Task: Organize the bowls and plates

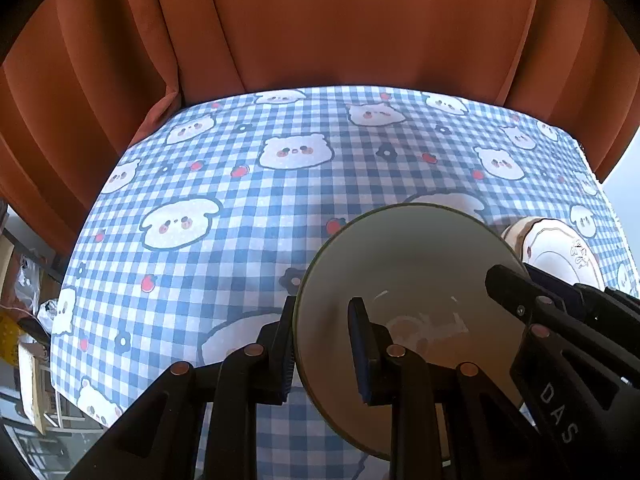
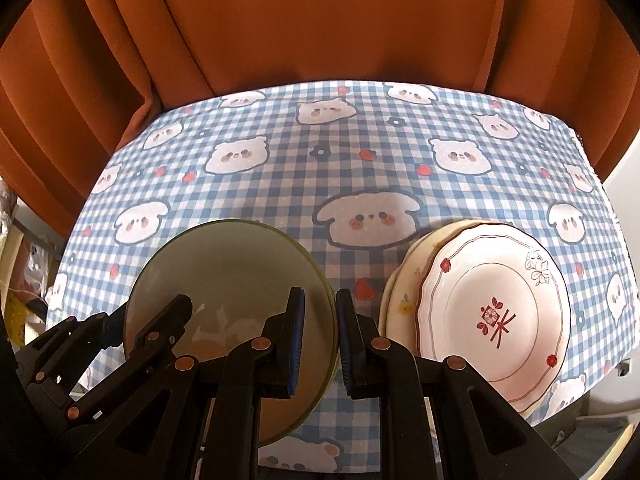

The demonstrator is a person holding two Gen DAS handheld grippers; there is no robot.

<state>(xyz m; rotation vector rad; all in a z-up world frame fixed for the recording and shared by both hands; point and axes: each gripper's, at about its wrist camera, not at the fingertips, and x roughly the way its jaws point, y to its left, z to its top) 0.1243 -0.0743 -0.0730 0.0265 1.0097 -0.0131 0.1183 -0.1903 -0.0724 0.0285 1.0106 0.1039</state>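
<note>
Both grippers are clamped on the same green bowl, left gripper on its left rim, right gripper on its right. It's near the table's front edge, just left of the plate stack.

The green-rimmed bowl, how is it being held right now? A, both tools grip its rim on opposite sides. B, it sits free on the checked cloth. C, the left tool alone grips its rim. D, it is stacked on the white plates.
A: the left tool pinches one side of the bowl's rim and the right tool the other, with the stack of plates apart to its right.
</note>
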